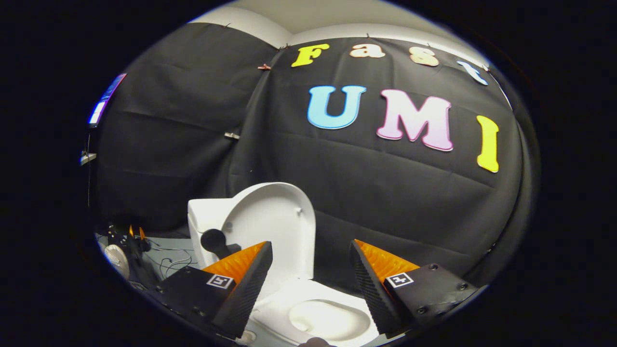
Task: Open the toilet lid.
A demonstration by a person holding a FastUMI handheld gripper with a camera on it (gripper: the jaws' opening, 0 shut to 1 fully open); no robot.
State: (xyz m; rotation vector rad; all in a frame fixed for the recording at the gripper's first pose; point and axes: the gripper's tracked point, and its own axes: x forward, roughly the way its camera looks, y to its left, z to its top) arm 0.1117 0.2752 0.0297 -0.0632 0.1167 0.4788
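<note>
Just ahead of the fingers, and partly between them, the toilet lid (274, 226) stands raised, its pale underside facing the camera and its back leaning toward the cistern (205, 217). Below it the toilet seat (289, 299) lies flat around the open bowl (330, 320), which sits between the two fingers and a little beyond their tips. The hand-held gripper (311, 284) is spread wide, its fingers well apart and pinching nothing; neither finger touches the lid or the seat.

Judging from how things lie, the task looks finished or very nearly so: the lid is already up and appears to rest on its own, so nothing seems left beyond drawing the tool clear. Whether the lid is fully settled against the cistern cannot be told from here.

A dark rounded knob (214, 241) shows by the left finger, in front of the cistern; what it belongs to is unclear. Farther left, loose cables (168, 258) trail across the floor (166, 236) near some small equipment that is too dim to name.

As for writing, no brand or label can be made out on the toilet. Each finger base carries a small square black-and-white marker (220, 281), a pattern rather than words.
</note>
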